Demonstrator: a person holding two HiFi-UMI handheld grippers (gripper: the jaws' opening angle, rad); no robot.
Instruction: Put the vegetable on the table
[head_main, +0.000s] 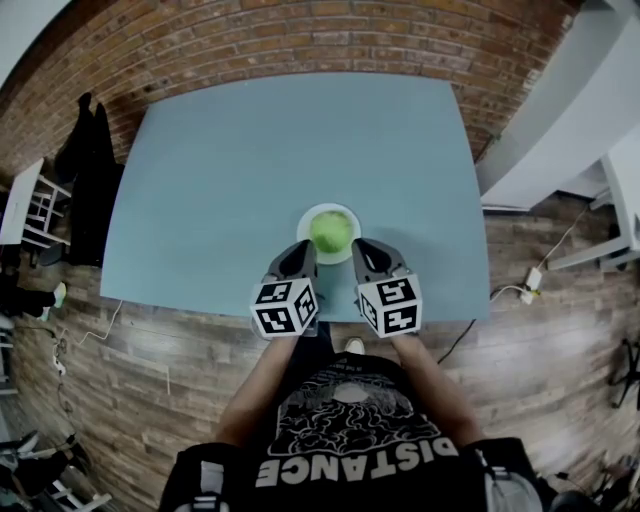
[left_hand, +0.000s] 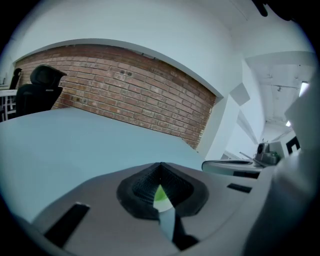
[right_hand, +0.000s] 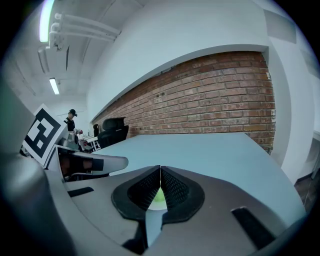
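A round green vegetable (head_main: 330, 231) lies on a white plate (head_main: 302, 232) near the front edge of the pale blue table (head_main: 250, 150). My left gripper (head_main: 306, 248) hovers at the plate's near-left rim, shut with nothing held. My right gripper (head_main: 362, 247) hangs at the near-right rim, also shut and empty. In the left gripper view the closed tips (left_hand: 160, 165) meet, and a sliver of the vegetable (left_hand: 160, 196) shows below them. The right gripper view shows the same: tips (right_hand: 160, 169) together, the vegetable (right_hand: 159, 196) beneath.
A brick wall (head_main: 330, 40) runs behind the table. A black chair with dark clothing (head_main: 85, 170) stands at the table's left end. White furniture (head_main: 560, 130) is at the right. A cable and socket (head_main: 530, 280) lie on the wooden floor.
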